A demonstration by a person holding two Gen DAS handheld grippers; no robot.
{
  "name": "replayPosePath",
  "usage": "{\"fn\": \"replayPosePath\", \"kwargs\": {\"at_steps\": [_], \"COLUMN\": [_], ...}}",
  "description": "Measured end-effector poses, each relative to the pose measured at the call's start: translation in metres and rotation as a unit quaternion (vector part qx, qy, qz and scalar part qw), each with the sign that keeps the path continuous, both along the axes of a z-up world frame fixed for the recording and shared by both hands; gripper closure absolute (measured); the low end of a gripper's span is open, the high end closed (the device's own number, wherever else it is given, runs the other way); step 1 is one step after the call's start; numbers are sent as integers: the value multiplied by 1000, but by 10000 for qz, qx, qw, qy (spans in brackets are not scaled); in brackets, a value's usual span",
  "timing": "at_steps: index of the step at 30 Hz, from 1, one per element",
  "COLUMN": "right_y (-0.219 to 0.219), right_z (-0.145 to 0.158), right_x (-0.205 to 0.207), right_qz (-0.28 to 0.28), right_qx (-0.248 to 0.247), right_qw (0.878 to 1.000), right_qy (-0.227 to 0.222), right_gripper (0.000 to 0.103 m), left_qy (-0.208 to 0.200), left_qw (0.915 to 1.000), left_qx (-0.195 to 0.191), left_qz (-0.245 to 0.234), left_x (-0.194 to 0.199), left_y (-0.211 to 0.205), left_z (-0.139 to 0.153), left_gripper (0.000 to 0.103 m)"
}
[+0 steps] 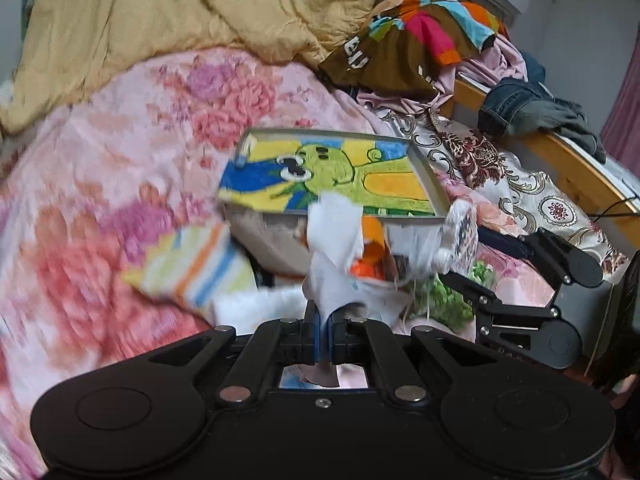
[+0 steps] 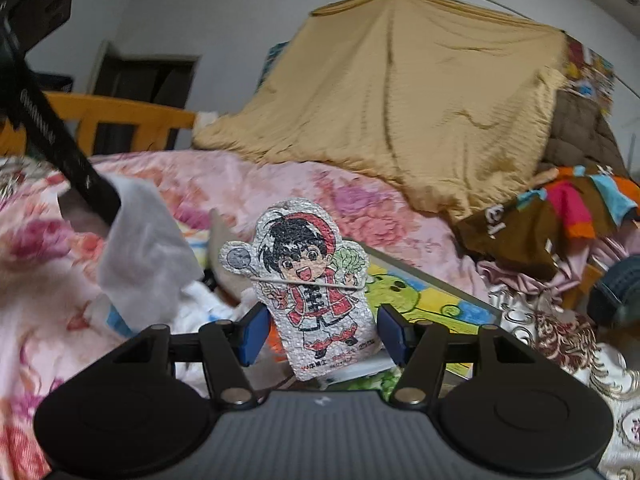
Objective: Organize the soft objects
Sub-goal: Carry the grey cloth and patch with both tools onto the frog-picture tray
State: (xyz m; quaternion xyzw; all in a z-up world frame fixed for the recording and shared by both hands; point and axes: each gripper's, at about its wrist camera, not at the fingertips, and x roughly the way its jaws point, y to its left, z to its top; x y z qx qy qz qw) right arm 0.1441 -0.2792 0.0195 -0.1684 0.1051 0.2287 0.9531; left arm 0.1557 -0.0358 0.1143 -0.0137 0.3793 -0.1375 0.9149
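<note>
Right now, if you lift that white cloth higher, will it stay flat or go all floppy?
Probably floppy: the white cloth already hangs crumpled and folded from the shut left gripper. It looks thin, so likely light. It may swing and brush the cartoon picture close behind it.

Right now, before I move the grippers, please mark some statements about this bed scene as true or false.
1. The left gripper is shut on a white tissue. True.
2. The right gripper is empty. False: a cartoon card stands between its pads, which appear to grip its edges.
3. A yellow quilt is heaped behind the pink blanket. True.
4. The jeans lie on the pink blanket. False: they hang over the wooden rail at the bed's edge.
</note>
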Motion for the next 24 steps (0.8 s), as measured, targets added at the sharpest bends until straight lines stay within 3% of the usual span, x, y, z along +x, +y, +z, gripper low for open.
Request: {"fn": "replayPosePath", "kwargs": {"at_steps": [6,9,12,19,24], "right_y": [0,-2,-6,-31,-49], "right_z": [10,18,26,18,5], "right_x": [25,45,64,118,141], "right_qz": [-386,-613,-845,-1434,-1564], "right_qx": [291,734,819,1217,1112], "right_qw": [9988,9948,9924,9798,9757], "right_qy": [120,361,352,677,1056], "right_gripper": [40,40,40,39,39], "left_qy": [-249,-484,-618,-889,-604], "left_qw": [9983,9982,9977,9959,9979], "left_qx": [499,342,249,110,-198], "left_qz": [-185,-32,113,-120,-109], "left_x": [27,49,75,145,197], "left_y": [-25,-35,-45,-68,-78], "left_z": [45,62,71,60,21], "left_gripper": [100,100,100,100,100]}}
